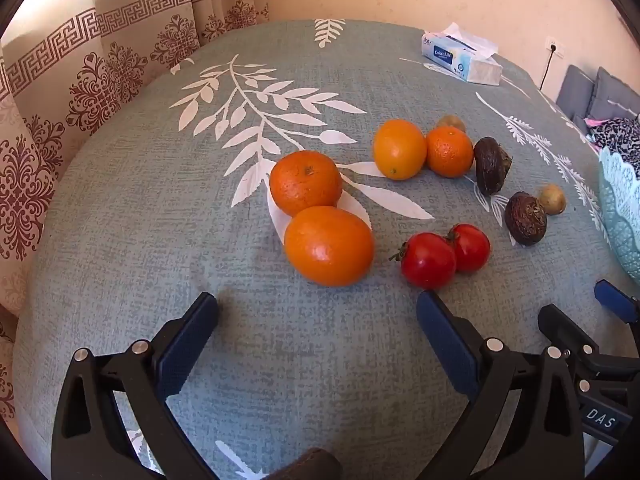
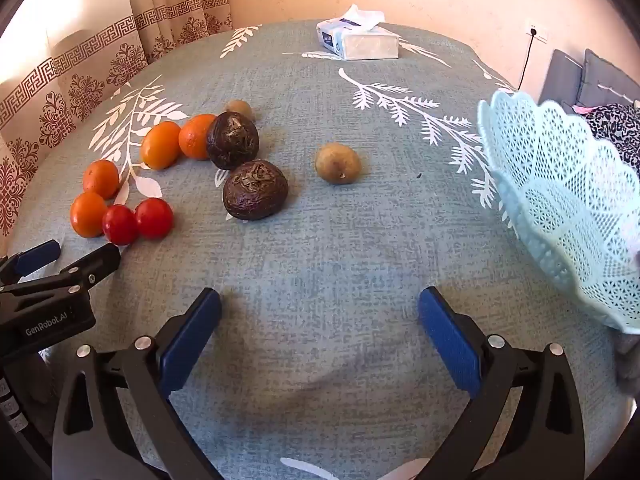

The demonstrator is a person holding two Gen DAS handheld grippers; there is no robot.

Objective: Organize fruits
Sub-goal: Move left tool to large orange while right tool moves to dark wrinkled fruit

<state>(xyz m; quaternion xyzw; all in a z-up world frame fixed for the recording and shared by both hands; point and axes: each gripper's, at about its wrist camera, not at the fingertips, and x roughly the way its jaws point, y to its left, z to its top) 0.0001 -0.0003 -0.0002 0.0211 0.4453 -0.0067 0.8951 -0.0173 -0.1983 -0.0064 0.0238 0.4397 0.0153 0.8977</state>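
Several fruits lie on the table. In the left wrist view, two oranges [image 1: 328, 245] [image 1: 305, 182] lie just ahead of my open, empty left gripper [image 1: 316, 312], with two red tomatoes [image 1: 428, 260] to the right. Further back are an orange citrus pair [image 1: 399, 149], two dark brown fruits [image 1: 525, 218] and small tan fruits [image 1: 552, 199]. In the right wrist view, my right gripper [image 2: 320, 312] is open and empty, with a dark brown fruit [image 2: 255, 189] and a tan fruit [image 2: 338, 162] ahead. The light blue lattice basket [image 2: 560, 208] stands at the right.
A tissue box [image 2: 358, 38] sits at the table's far side. Patterned curtains hang at the left [image 1: 80, 92]. A grey sofa with clothing [image 1: 612, 120] lies beyond the table's right edge. The leaf-print tablecloth [image 2: 320, 248] covers the table.
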